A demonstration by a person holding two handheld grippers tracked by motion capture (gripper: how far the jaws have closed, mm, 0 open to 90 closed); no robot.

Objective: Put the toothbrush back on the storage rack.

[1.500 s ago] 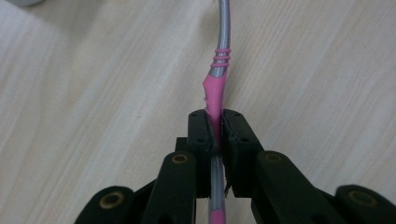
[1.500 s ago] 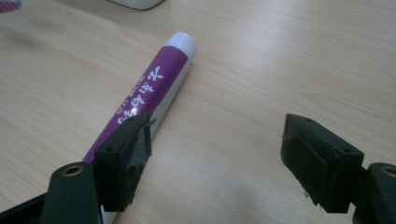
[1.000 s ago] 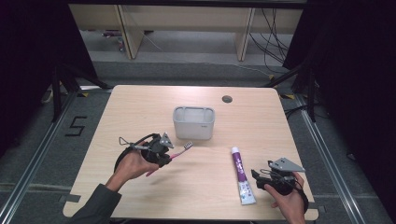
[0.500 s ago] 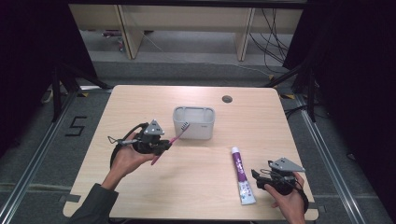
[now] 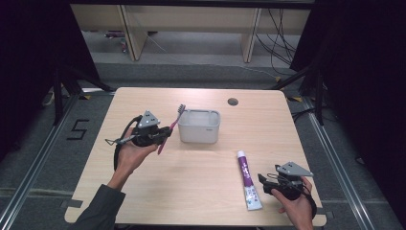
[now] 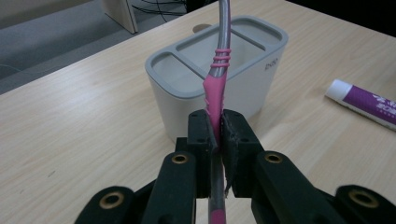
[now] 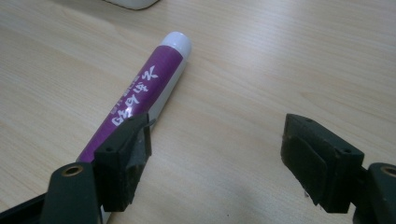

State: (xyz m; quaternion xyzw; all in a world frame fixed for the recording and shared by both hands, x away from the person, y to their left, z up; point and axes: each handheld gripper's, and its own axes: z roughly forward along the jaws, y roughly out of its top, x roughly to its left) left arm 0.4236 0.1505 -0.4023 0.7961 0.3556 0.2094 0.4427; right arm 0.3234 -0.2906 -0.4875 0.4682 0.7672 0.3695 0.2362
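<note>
High view: we hold the left tongs (image 5: 160, 135) raised above the left half of the desk (image 5: 191, 191), just left of the grey holder (image 5: 200, 126), and the right tongs (image 5: 266, 181) low at the near right corner.

Left gripper view: we see the 2 black jaws of the left tongs (image 6: 218, 135) pressed flat against the pink grip of the toothbrush (image 6: 215, 93), with no gap left beside it. The toothbrush stands nearly upright in the clamp, its grey neck rising past the top edge in front of the grey holder (image 6: 243, 88), whose 3 open compartments face up. From above, its bristled head (image 5: 181, 109) tilts toward the holder's left rim, clear of the compartments.

Right gripper view: we see the right tongs (image 7: 217, 154) spread wide and gripping nothing. The left jaw sits just over the lower end of the purple toothpaste tube (image 7: 140, 88); whether it touches we cannot tell. The tube lies flat on the desk (image 7: 261, 70), white cap pointing away.
</note>
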